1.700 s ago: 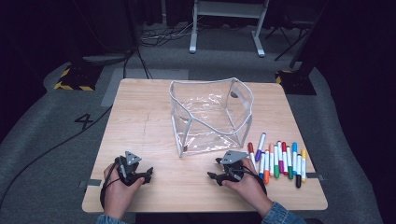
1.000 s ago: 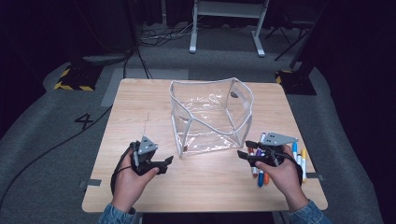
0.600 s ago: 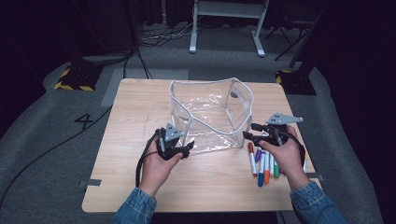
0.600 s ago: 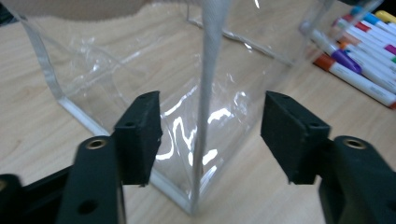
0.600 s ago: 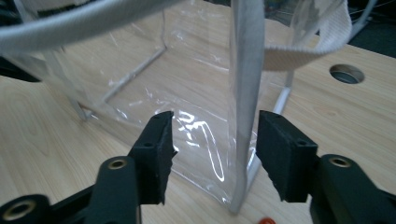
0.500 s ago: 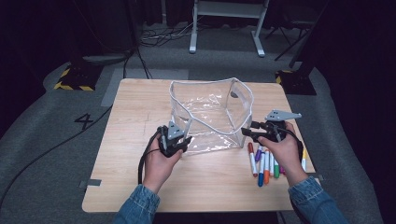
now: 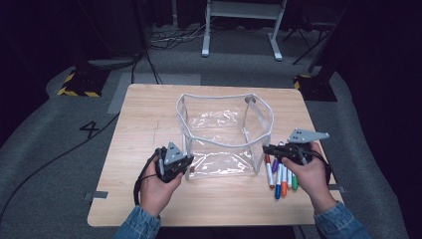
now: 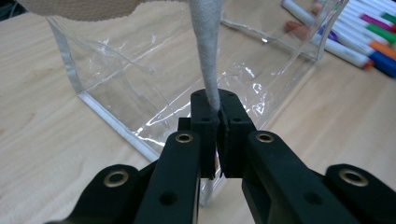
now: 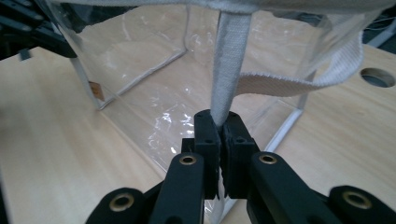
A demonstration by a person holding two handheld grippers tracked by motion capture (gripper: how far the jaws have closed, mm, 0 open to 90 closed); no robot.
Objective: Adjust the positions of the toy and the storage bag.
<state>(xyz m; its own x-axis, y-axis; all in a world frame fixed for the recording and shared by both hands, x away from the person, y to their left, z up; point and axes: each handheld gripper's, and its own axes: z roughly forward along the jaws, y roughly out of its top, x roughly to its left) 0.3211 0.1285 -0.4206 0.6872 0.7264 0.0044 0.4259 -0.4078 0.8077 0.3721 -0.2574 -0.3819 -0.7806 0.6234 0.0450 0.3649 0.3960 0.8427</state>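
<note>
Grippers, left (image 7: 187,167) and right (image 7: 267,149), pinch clear pouch (image 7: 224,134) corners (markers (image 7: 281,174) beside).

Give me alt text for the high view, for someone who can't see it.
A person at a wooden table pinches the two front corners of a clear plastic pouch, the left gripper and the right gripper each shut on a grey-edged corner seam. A cluster of coloured markers lies by the right hand.
</note>
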